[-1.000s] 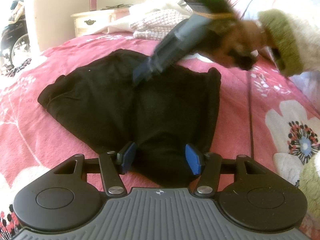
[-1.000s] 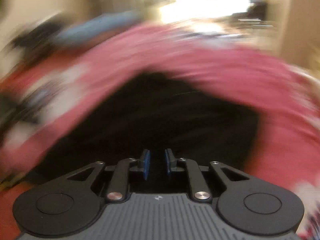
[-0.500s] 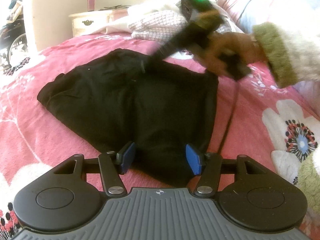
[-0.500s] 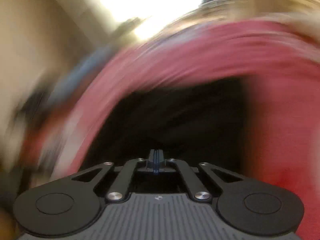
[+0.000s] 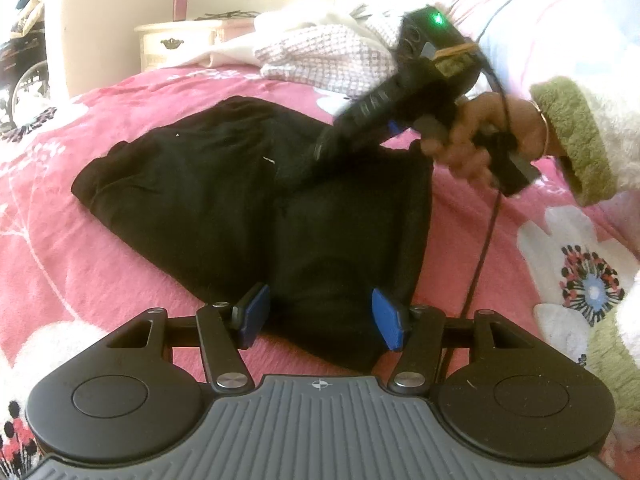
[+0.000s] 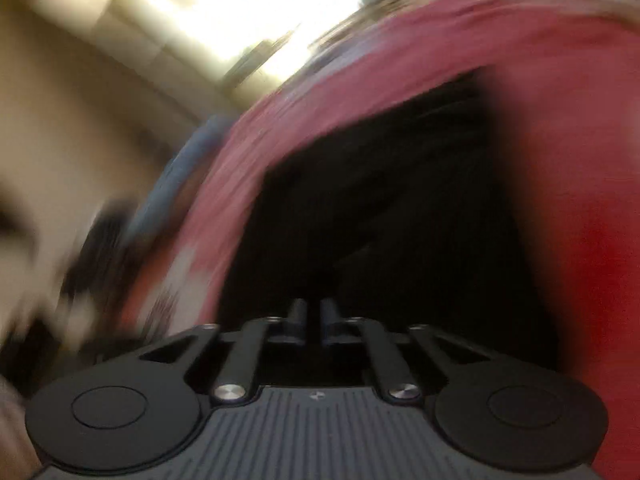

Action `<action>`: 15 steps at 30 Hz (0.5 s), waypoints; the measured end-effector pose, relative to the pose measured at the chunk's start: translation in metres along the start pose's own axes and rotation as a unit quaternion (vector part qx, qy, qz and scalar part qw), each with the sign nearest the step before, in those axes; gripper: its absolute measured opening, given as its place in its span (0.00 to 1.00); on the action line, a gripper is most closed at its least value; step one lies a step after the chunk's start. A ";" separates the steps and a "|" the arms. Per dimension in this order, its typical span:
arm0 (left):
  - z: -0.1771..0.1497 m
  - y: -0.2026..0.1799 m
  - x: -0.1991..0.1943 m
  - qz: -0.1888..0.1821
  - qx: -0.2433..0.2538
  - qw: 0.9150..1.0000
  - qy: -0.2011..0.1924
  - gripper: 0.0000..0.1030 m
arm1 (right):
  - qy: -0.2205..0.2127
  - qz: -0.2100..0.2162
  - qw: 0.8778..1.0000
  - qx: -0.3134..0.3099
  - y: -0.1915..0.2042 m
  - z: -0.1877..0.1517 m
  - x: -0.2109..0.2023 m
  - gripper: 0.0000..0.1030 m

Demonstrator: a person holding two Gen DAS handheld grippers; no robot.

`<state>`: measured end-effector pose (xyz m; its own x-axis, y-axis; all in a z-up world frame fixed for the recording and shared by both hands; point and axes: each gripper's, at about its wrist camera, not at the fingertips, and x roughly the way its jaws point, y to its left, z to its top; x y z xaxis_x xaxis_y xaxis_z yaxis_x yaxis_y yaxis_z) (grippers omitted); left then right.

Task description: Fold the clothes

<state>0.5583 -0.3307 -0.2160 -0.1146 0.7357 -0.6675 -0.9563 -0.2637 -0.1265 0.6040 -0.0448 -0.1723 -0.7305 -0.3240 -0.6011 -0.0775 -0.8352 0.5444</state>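
Note:
A black garment [image 5: 248,200] lies partly folded on the pink floral bedspread [image 5: 60,240]. My left gripper [image 5: 320,316] is open, its blue pads on either side of the garment's near corner, holding nothing. My right gripper [image 5: 320,152], seen in the left wrist view, points down onto the garment's far middle, where the cloth rises to its tips. In the blurred right wrist view the fingers of my right gripper [image 6: 314,312] stand a narrow gap apart over the black garment [image 6: 400,220]; whether cloth is between them does not show.
A heap of white and checked clothes [image 5: 328,56] lies at the far side of the bed. A cream bedside table [image 5: 180,40] stands behind it. A black cable [image 5: 484,240] hangs from the right gripper across the bedspread.
My right gripper has swung to the right and tilted over the garment's far middle. Its fingers, shut half a second ago, now show a narrow gap. The left gripper has not moved.

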 end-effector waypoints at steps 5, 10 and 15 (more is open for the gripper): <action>-0.003 0.005 -0.003 -0.008 -0.010 1.000 -0.007 0.55 | -0.086 -0.117 0.989 0.019 -0.015 0.000 -0.054 0.09; -0.003 0.007 -0.005 -0.015 -0.011 1.000 -0.009 0.56 | 0.021 -0.048 0.987 -0.150 0.060 -0.044 -0.036 0.10; -0.005 0.008 -0.006 -0.019 -0.003 1.000 -0.011 0.56 | 0.028 -0.183 0.973 -0.135 0.023 -0.063 -0.045 0.00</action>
<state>0.5525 -0.3405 -0.2169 -0.0843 0.7584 -0.6463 -0.9582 -0.2398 -0.1564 0.6780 -0.0779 -0.1698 -0.6479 0.0004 -0.7617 -0.1390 -0.9833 0.1177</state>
